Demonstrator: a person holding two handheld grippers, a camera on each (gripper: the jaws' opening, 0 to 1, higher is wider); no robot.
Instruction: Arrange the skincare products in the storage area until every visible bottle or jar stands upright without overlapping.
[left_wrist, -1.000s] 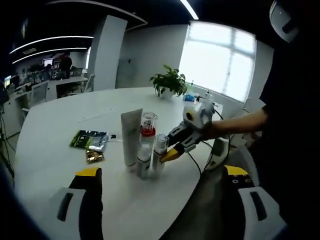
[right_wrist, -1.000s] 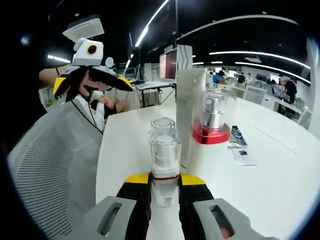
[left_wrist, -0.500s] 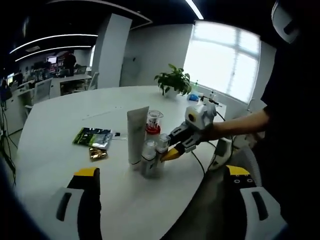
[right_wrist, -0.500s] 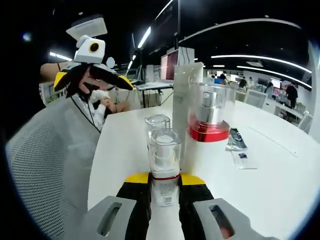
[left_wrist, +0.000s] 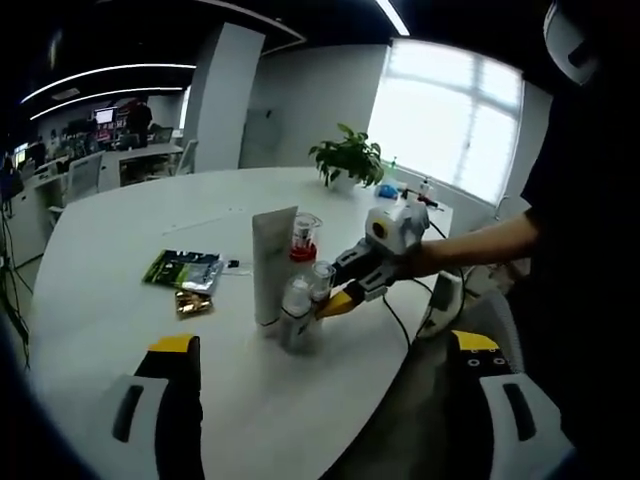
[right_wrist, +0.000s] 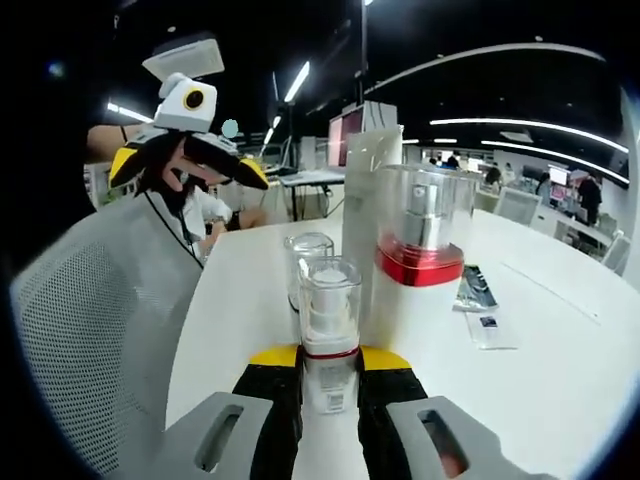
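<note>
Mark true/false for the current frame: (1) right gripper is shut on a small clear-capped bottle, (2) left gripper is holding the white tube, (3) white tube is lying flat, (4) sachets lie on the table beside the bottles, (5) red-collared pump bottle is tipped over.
1. The right gripper is shut on the small clear-capped bottle. True.
2. The left gripper holds the white tube. False: its jaws stand wide apart with nothing between them, well short of the tube.
3. The white tube lies flat. False: it stands upright.
4. Sachets lie flat on the white table beside the bottles. True.
5. The red-collared pump bottle is tipped over. False: it stands upright next to the tube.
</note>
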